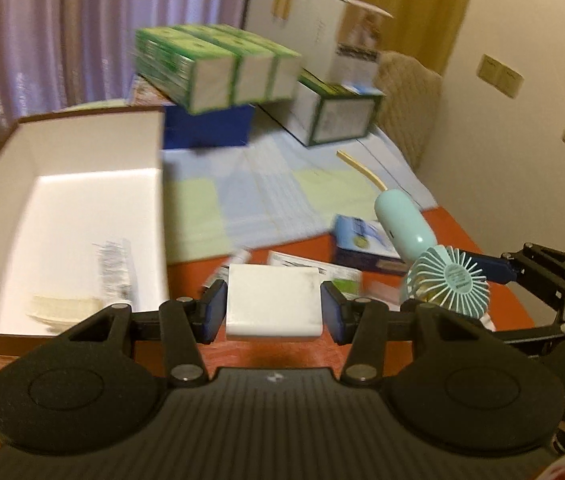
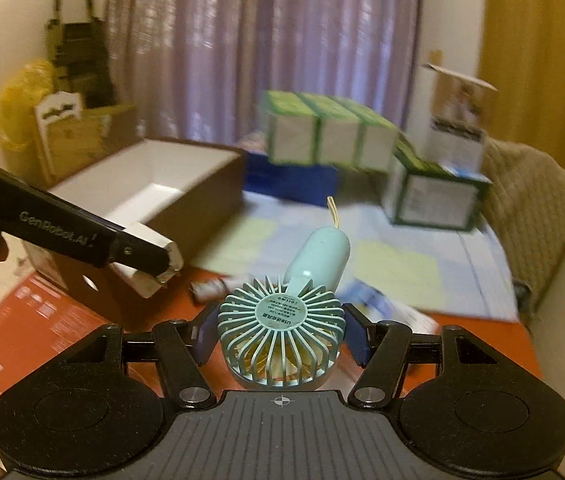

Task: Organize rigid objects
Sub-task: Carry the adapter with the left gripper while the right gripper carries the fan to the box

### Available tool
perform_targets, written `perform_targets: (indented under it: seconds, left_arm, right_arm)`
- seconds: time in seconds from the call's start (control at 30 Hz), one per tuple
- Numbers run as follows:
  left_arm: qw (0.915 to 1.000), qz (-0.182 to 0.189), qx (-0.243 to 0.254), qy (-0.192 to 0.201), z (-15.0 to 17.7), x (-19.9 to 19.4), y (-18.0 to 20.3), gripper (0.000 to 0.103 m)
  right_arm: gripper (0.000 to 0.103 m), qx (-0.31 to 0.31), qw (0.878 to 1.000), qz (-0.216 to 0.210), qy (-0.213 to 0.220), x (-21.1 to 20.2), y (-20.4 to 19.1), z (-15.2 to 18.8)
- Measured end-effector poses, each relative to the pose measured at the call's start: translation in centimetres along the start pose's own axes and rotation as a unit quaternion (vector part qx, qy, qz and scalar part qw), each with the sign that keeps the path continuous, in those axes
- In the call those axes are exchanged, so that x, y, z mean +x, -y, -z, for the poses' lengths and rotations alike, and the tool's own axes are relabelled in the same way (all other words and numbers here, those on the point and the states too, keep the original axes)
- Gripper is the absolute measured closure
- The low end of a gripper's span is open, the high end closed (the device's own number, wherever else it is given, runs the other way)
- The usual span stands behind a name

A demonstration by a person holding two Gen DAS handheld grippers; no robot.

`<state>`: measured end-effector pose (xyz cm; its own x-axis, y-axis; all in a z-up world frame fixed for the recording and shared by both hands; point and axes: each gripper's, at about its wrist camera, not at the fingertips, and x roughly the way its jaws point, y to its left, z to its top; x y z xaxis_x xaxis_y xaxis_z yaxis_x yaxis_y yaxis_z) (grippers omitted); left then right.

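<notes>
The left gripper (image 1: 273,311) is clamped on a white rectangular block (image 1: 273,300), its 2 blue pads pressing the block's left and right sides. The block lies flat between them, its broad face up and its longer edges running away from the camera, raised off the orange table surface (image 1: 458,232). It hangs just right of the open white-lined box (image 1: 82,184), beside that box's near right corner. In the right wrist view the same block (image 2: 150,258) shows as a white slab nipped at the tip of the left gripper (image 2: 162,264), in front of the brown outer wall of the box (image 2: 186,204).

The right gripper (image 2: 280,336) is closed on a mint-green handheld fan (image 2: 282,336), the pads gripping the round grille at its 2 sides. The grille's labelled face is turned towards the camera and upward; the fan's long axis runs from the head away from the gripper, the rounded handle (image 2: 322,256) pointing up and to the far side, with a yellowish strap (image 2: 334,210) at its end. From the left wrist view the fan (image 1: 448,284) sits well to the right of the box, handle slanting up-left, held by the right gripper (image 1: 494,270).

Beyond the box, 3 green-and-white cartons (image 1: 218,66) rest on a blue box (image 1: 208,126). Both views are blurred.
</notes>
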<state>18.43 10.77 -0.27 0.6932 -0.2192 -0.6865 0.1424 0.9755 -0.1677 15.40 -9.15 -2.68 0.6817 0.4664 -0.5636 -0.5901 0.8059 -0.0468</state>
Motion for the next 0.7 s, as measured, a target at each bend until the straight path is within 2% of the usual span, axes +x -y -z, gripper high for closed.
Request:
perform_targets:
  seconds: [0.4, 0.57, 0.7]
  left_arm:
    - [0.9953, -0.082, -0.044, 0.026, -0.9, -4.5, -8.7, 0.058]
    - [0.9922, -0.109, -0.058, 0.021, -1.0, -4.9, -12.6, 0.058]
    - [0.9915, -0.113, -0.065, 0.008, -1.1, -4.3, -15.0, 0.058]
  right_arm:
    - [0.043, -0.037, 0.993, -0.107, 0.04, 4.2, -7.9, -5.3]
    - [0.043, -0.046, 0.989, -0.135, 0.038, 6.8, -10.9, -7.0]
    - [0.043, -0.051, 0.988, -0.145, 0.026, 9.3, -12.9, -7.7]
